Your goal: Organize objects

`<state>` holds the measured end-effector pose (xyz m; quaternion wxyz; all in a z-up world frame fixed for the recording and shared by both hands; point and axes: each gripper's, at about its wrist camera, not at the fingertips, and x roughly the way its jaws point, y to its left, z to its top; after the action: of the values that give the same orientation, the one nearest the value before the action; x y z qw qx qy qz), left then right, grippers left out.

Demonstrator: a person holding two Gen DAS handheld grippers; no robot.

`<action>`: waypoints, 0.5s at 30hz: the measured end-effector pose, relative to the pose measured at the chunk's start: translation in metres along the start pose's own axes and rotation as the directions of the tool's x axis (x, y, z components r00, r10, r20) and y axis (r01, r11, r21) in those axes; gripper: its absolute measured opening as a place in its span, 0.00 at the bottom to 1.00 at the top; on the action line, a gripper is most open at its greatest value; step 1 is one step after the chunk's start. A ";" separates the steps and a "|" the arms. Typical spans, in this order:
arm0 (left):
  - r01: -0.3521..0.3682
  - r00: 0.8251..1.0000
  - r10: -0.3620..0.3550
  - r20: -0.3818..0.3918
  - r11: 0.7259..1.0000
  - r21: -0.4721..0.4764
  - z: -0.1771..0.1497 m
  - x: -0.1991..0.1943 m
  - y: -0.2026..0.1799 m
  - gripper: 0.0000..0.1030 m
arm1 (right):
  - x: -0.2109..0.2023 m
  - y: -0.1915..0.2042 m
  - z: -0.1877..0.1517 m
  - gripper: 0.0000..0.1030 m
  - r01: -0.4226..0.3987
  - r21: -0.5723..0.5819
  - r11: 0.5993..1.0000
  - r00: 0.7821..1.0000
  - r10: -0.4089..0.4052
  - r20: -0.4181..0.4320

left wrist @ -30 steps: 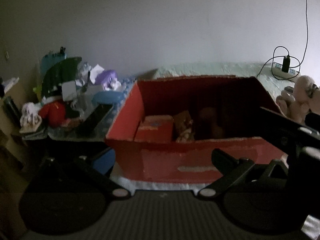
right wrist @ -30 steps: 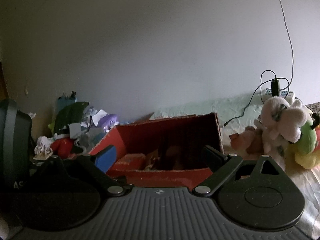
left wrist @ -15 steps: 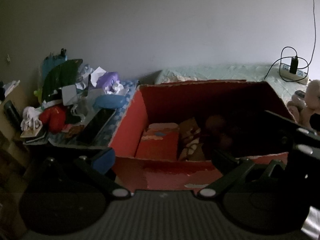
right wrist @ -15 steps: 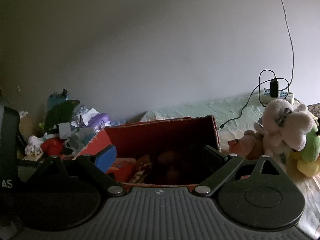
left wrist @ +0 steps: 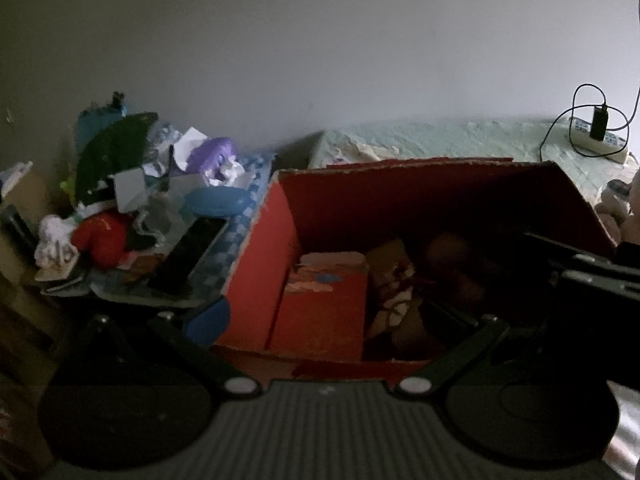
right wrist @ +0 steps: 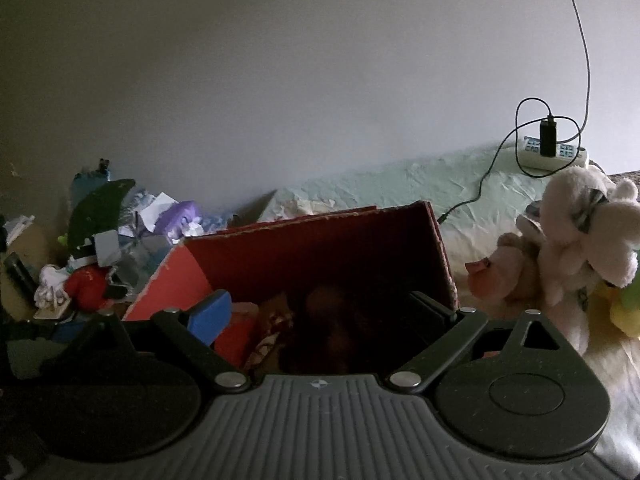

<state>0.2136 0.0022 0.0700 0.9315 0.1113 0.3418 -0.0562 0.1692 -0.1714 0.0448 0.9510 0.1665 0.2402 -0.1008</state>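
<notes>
Both grippers now hang over the near edge of the red cardboard box (left wrist: pixel 256 272), closer in than a second ago: in the left wrist view the box's front wall, which showed fully a second ago, has slid almost wholly under the tool, and the camera looks down into the open top. The left gripper (left wrist: pixel 328 316) has its fingers spread wide with nothing between them, the blue pad (left wrist: pixel 208 318) of one finger sitting just outside the box's left wall. The right gripper (right wrist: pixel 320 312) is likewise spread and empty, its blue pad (right wrist: pixel 210 314) at the box's near left corner, and the box fills more of its view than before. Inside the box, a smaller red carton (left wrist: pixel 324 304) stands against the left wall, a crumpled brown patterned item (left wrist: pixel 394 280) lies just right of it, and a dark rounded thing sits further right, too dim to identify. Left of the box a cluttered heap (left wrist: pixel 132 200) holds a red toy (left wrist: pixel 100 232), a purple object (left wrist: pixel 214 156) and a dark flat phone-like slab (left wrist: pixel 188 256). To the right, on the pale bedding (right wrist: pixel 380 184), plush toys (right wrist: pixel 576 240) cluster near the box, well apart from a power strip (right wrist: pixel 552 152) with a plugged charger by the far wall.
</notes>
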 end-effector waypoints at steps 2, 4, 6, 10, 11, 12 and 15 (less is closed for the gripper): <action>0.011 1.000 -0.011 -0.015 1.000 -0.013 0.001 0.006 0.003 1.00 | 0.004 0.001 0.002 0.93 0.008 0.005 1.000 1.000 -0.008 -0.021; 0.011 1.000 -0.012 -0.025 1.000 -0.024 0.002 0.011 0.005 1.00 | 0.008 0.002 0.002 0.93 0.012 0.000 1.000 0.999 -0.012 -0.034; 0.012 0.999 -0.013 -0.031 0.999 -0.031 0.003 0.014 0.006 1.00 | 0.012 0.003 0.002 0.93 0.020 -0.006 1.000 0.999 -0.020 -0.042; 0.007 0.999 -0.008 -0.035 1.000 -0.021 0.002 0.018 0.004 1.00 | 0.020 0.003 0.002 0.93 0.014 -0.010 1.000 0.997 -0.015 -0.070; 0.007 0.999 -0.008 -0.036 1.000 -0.017 0.002 0.019 0.003 1.00 | 0.022 0.002 0.002 0.93 0.009 -0.009 1.000 0.997 -0.009 -0.079; 0.009 0.999 -0.009 -0.036 1.000 -0.014 0.002 0.020 0.002 1.00 | 0.024 0.002 0.003 0.93 0.004 -0.009 1.000 0.996 -0.005 -0.087; 0.014 0.999 -0.014 -0.043 1.000 -0.005 0.002 0.024 0.000 1.00 | 0.028 0.001 0.002 0.93 0.008 -0.011 1.000 0.995 -0.009 -0.099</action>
<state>0.2332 0.0010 0.0561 0.9237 0.1079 0.3627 -0.0595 0.1948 -0.1744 0.0331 0.9383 0.1653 0.2883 -0.0952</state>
